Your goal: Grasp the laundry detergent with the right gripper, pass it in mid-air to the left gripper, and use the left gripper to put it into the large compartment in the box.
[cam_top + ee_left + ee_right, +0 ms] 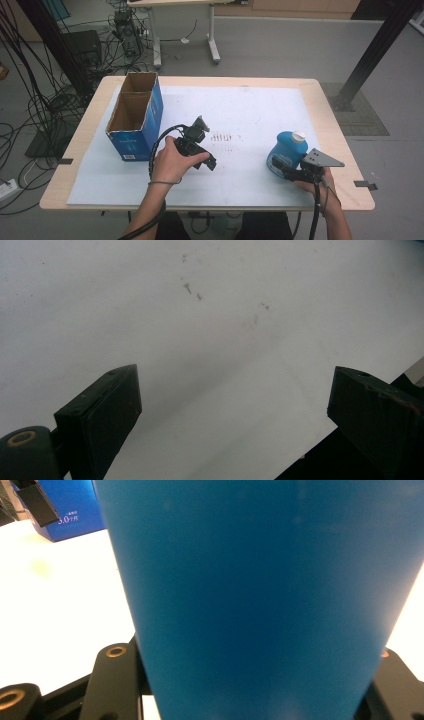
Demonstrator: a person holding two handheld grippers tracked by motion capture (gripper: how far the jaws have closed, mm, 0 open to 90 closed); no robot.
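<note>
Holding the blue bottle at about four o'clock on the tabletop, we have the right gripper closed around its lower body, the white cap pointing up and away toward one o'clock. In the right gripper view the blue wall of the bottle sits between the jaws, pressed close against the camera, so we judge the grasp to be made and the carry not yet begun. Our left gripper hangs over bare white sheet near the middle of the tabletop with its jaws spread wide and nothing between them. At ten o'clock stands the blue cardboard box, open at the top and split into two compartments, both looking empty from above. We read the step in hand as lifting the bottle for delivery into that box. The next move calls for raising it clear of the sheet, sweeping it across toward ten o'clock past the left gripper, and keeping it upright over a compartment.
</note>
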